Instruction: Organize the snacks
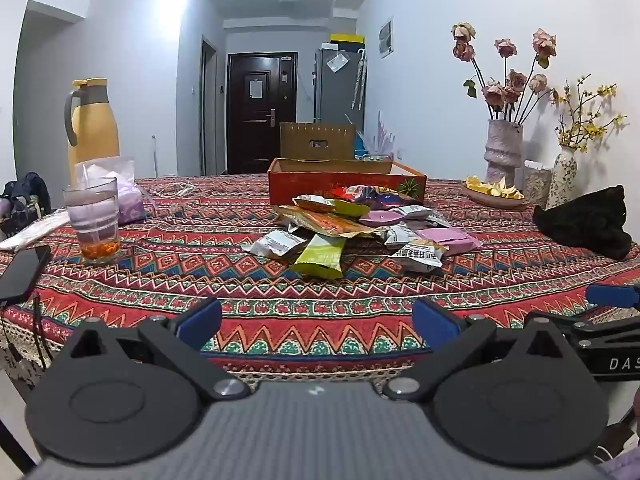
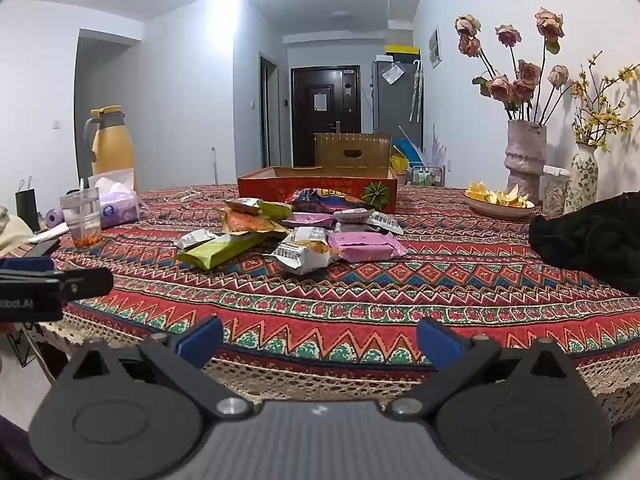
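My left tongs (image 1: 318, 322) are wide open, with nothing between the blue pads (image 1: 202, 318). They sit low in the left wrist view, over the near edge of the worktop (image 1: 280, 292). My right tongs (image 2: 320, 338) are wide open too and hold nothing. They sit at the bottom of the right wrist view, over the lacy hem of the red zigzag cloth (image 2: 400, 300).

Past the tongs, in the middle of both views, lies the pile of shiny snack packets (image 1: 352, 228). I can see a long green packet (image 1: 322, 256) at the front, a flat pink packet (image 2: 362, 246) toward the right, and small white packets with black writing (image 2: 302, 254). An orange packet (image 1: 328, 222) lies on top of others.

Just behind the pile, touching its far side, stands the low red cardboard box (image 1: 346, 182) with its top open.

At the left of the left wrist view stands a clear glass with orange bits at the bottom (image 1: 94, 220), and a black phone (image 1: 22, 270) lies near the edge. A tall yellow jug (image 1: 92, 124) stands behind them.

On the right is a bowl of yellow peels (image 2: 498, 200), a bumpy pink vase of dried roses (image 2: 524, 154), and a heap of black cloth (image 2: 592, 240).
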The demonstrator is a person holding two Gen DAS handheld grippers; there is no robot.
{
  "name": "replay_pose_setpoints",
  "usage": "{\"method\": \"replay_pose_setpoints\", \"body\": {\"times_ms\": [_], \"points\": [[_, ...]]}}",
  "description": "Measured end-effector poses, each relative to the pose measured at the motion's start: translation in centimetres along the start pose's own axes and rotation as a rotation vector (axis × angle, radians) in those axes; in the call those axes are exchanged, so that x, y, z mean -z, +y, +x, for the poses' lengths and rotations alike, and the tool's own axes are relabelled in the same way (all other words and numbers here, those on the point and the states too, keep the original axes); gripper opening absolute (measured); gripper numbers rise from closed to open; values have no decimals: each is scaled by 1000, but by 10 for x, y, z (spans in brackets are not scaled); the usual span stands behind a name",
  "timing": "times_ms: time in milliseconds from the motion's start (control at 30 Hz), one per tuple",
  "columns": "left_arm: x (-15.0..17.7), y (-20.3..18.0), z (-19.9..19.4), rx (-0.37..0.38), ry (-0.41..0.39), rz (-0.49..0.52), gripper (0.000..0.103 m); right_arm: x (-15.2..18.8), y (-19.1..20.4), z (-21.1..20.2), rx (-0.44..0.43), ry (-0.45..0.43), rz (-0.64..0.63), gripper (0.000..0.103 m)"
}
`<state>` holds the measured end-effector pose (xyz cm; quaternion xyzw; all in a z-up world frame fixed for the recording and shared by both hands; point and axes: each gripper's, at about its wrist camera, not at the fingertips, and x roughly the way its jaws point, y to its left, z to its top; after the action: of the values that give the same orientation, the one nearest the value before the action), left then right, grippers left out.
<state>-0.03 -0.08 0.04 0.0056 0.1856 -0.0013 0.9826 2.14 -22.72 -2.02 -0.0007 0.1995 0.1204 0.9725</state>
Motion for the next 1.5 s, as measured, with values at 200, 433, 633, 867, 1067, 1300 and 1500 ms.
{"method": "replay_pose_setpoints", "body": {"times_ms": [200, 433, 633, 867, 1067, 1300, 1500], "points": [[5, 1, -3, 16, -32, -9, 103, 0, 0, -2, -12, -3, 0, 103], [1, -2, -7, 15, -40, 12, 103, -1, -4, -2, -9, 3, 2, 103], [1, -1, -7, 12, -41, 10, 103, 0, 0, 0, -6, 0, 2, 103], [0, 1, -6, 5, -38, 7, 103, 0, 0, -1, -7, -2, 2, 103], [0, 1, -7, -1, -39, 9, 103, 0, 0, -1, -7, -2, 2, 103], [-1, 2, -7, -6, -40, 10, 103, -1, -1, 0, -5, -2, 1, 103], [-1, 3, -7, -6, -41, 10, 103, -1, -1, 0, -3, 0, 2, 103]]}}
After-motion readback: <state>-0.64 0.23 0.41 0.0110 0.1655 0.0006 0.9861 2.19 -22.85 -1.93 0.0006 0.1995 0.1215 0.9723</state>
